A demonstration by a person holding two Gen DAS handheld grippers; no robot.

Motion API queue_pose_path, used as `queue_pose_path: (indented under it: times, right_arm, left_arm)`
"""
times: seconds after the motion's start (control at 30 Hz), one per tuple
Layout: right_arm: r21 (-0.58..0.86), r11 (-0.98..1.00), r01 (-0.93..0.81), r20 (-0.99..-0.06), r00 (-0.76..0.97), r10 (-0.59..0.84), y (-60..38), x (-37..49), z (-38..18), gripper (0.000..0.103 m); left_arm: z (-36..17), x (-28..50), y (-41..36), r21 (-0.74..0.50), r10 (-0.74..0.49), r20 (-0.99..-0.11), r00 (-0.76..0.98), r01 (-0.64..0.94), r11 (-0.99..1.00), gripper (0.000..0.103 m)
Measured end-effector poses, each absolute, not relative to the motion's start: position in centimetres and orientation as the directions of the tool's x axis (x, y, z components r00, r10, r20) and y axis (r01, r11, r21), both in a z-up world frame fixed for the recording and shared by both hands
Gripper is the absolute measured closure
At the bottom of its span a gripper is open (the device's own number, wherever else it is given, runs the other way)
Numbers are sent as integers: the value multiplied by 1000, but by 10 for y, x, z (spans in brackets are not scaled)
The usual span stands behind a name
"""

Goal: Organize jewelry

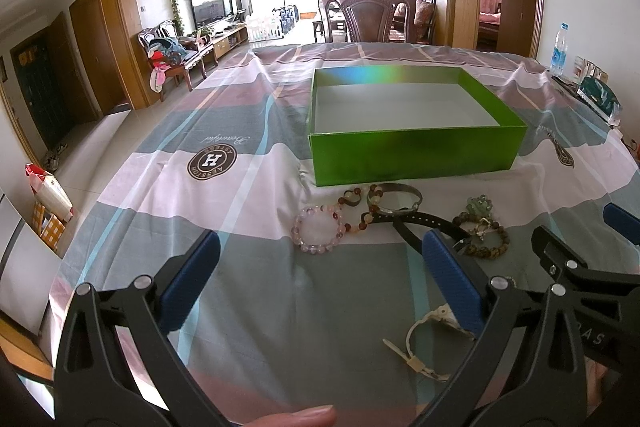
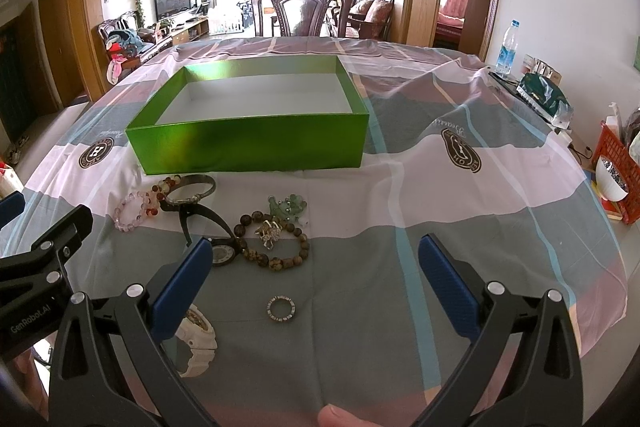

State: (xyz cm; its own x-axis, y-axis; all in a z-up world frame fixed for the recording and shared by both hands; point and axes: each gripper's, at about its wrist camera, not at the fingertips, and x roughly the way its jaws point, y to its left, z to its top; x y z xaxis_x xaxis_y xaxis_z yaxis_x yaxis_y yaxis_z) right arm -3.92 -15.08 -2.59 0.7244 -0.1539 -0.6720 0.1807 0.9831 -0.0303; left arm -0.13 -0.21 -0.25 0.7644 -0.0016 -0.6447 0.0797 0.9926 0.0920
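An empty green box (image 1: 416, 155) (image 2: 248, 147) stands on the covered table. In front of it lie a pink bead bracelet (image 1: 318, 229) (image 2: 132, 211), a silver bangle (image 1: 394, 198) (image 2: 191, 189), a black-strap watch (image 1: 428, 221) (image 2: 224, 251), a brown bead bracelet (image 1: 484, 241) (image 2: 276, 241), a green bead piece (image 2: 288, 206), a white watch (image 1: 432, 339) (image 2: 196, 339) and a small ring (image 2: 281, 308). My left gripper (image 1: 320, 283) is open above the cloth, near the pink bracelet. My right gripper (image 2: 316, 279) is open, with the ring between its fingers.
A dark wooden chair (image 1: 366, 13) stands behind the table. A water bottle (image 2: 506, 47), a green packet (image 2: 544, 97), a red basket (image 2: 618, 171) and a white bowl (image 2: 610, 181) sit at the right edge. The floor drops off to the left.
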Motion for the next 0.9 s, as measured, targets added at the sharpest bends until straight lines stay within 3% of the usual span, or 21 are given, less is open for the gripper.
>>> queue_pose_path:
  times: [0.9]
  right_arm:
    - [-20,988,154,-688,715,-125,-147,-37,-31,2]
  left_arm:
    - [-10,0,9,86,16,-665,747,56,995,3]
